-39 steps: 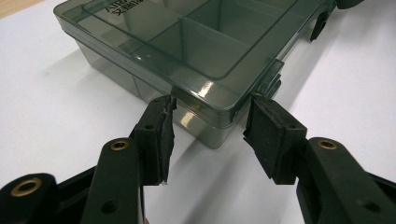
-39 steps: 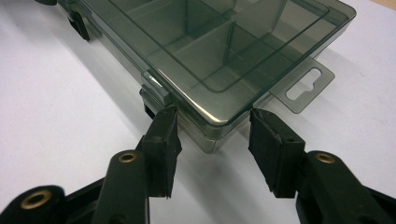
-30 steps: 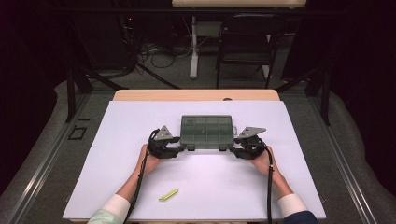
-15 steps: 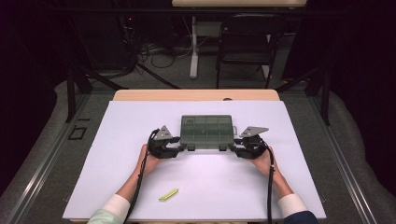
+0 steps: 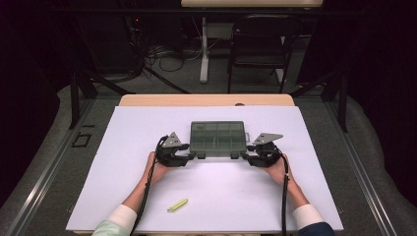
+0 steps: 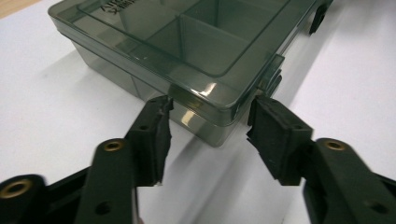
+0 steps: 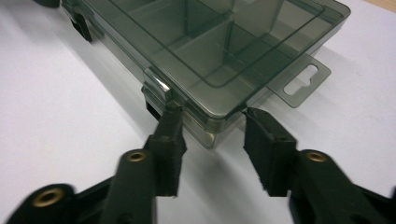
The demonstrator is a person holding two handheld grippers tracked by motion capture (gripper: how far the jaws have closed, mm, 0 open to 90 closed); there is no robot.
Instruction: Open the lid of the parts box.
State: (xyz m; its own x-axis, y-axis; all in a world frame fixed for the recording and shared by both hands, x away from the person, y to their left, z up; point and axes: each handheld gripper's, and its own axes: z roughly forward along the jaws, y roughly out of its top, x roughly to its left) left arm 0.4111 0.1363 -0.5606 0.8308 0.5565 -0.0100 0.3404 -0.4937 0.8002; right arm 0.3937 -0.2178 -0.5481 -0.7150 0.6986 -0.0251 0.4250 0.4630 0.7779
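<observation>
A smoky translucent compartment box [image 5: 218, 138] lies shut on the white table sheet [image 5: 221, 196]. My left gripper [image 5: 193, 156] sits at its near left corner and my right gripper [image 5: 244, 157] at its near right corner. In the left gripper view the box [image 6: 187, 42] pokes its corner between the jaws of the left gripper [image 6: 210, 105], beside a latch [image 6: 271, 77]. The right gripper [image 7: 211, 114] straddles the other corner of the box [image 7: 210, 42], one tip under a latch [image 7: 156, 88]. Both pairs of jaws have just been opening, each with a corner between the tips.
A small yellow-green stick [image 5: 177, 205] lies on the sheet near the person's left forearm. A hang tab [image 7: 303, 79] juts from the box's side. A chair [image 5: 260, 44] and cables stand beyond the table's far edge.
</observation>
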